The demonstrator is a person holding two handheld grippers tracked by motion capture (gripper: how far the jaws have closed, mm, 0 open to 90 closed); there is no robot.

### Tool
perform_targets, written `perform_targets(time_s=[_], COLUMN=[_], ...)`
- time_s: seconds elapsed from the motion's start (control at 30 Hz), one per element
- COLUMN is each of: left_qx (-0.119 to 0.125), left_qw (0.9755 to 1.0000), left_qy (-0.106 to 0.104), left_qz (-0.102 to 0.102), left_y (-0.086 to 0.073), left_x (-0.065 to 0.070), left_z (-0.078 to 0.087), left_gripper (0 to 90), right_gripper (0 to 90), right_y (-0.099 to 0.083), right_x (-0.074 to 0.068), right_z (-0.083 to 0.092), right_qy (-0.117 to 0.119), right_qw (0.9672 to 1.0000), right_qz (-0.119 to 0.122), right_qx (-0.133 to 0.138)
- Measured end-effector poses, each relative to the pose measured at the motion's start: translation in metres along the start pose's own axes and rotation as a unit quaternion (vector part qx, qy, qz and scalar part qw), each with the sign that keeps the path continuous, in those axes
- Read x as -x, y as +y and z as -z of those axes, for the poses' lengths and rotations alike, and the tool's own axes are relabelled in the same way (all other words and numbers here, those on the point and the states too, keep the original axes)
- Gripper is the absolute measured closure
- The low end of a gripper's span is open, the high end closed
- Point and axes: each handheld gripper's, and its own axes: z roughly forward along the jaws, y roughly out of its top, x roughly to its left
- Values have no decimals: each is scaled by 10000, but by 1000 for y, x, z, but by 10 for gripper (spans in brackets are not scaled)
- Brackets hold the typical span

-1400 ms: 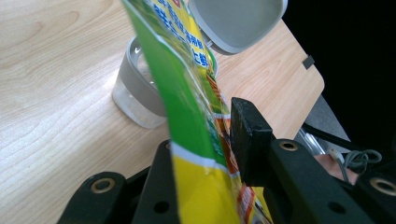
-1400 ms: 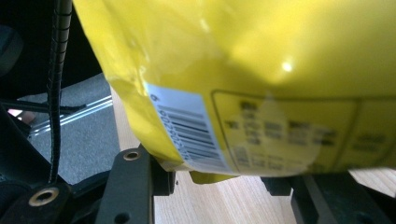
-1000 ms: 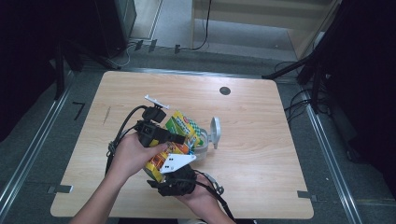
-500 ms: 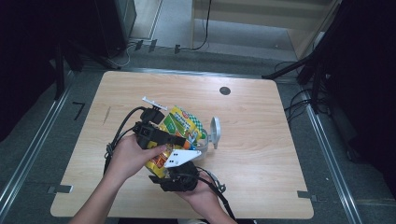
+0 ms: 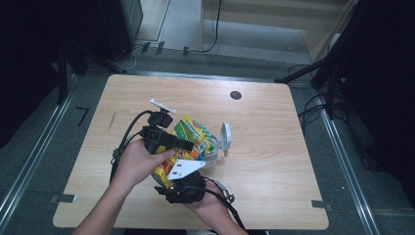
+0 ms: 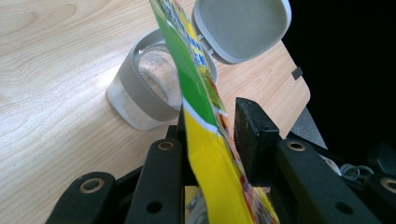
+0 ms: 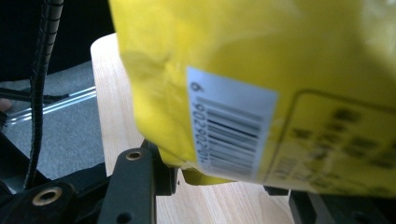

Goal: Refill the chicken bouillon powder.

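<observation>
The snack bag (image 5: 188,142) lies near the middle of the desk (image 5: 274,161), slanted, its long axis running from the near left up toward the clear container (image 5: 211,155), which it overlaps. The green end points at the container; the yellow end with the barcode points back to the person's edge. In the left gripper view the bag (image 6: 205,135) stands on its edge, thin side to the camera, its green tip leaning over the container's (image 6: 140,100) open mouth, whose grey lid (image 6: 243,28) is flipped up behind.

The left tongs (image 5: 182,145) straddle the bag's middle; they have just been closing, and the bag is between them, one pad against it and the other apart from it. The right tongs (image 5: 185,188) grip the yellow end, closed on its bottom corner (image 7: 196,172).

Right of the container the desk is bare out to its right edge; the far side is bare too, save a small dark round hole (image 5: 236,95). Left of the bag, cables (image 5: 128,137) trail over the wood.
</observation>
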Motion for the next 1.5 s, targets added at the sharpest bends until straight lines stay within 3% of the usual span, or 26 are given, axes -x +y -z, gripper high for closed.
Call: perform_targets(time_s=[0.23,0.4,0.47,0.57,0.73,0.9,0.97,1.0,1.03,1.2,1.23,1.5], left_qx=[-32,-99,-130,-181,-332,-424,-432,-427,-435,-415,-369,-296], left_qw=[9999,9999,9999,9998,9987,9978,9978,9976,9976,9979,9985,9988], left_qy=[34,83,51,102,358,510,510,551,535,485,377,376], left_qz=[122,39,62,-62,-113,9,7,49,72,117,145,-93], left_y=[11,16,17,17,19,25,26,28,29,30,31,30], left_x=[1,4,6,9,8,6,5,4,3,1,2,6], left_z=[2,4,4,5,3,3,3,3,3,2,3,6], left_gripper=[710,678,654,630,680,717,721,721,722,700,687,650], right_gripper=[588,602,609,618,606,585,565,565,570,598,606,613], right_y=[5,9,9,10,13,15,15,15,16,16,16,19], right_x=[4,10,13,17,17,13,9,9,4,7,7,11], right_z=[-2,-4,-5,-4,-2,-1,-2,-2,-2,-3,-3,-3], right_qy=[85,169,251,335,263,236,195,195,-2,27,17,67], right_qw=[9998,9991,9983,9966,9976,9985,9995,9995,9999,9999,9998,9988], right_qz=[-195,-334,-454,-671,-574,-422,-180,-180,64,-63,-120,-380], right_qx=[39,179,265,328,299,261,185,185,118,154,170,301])
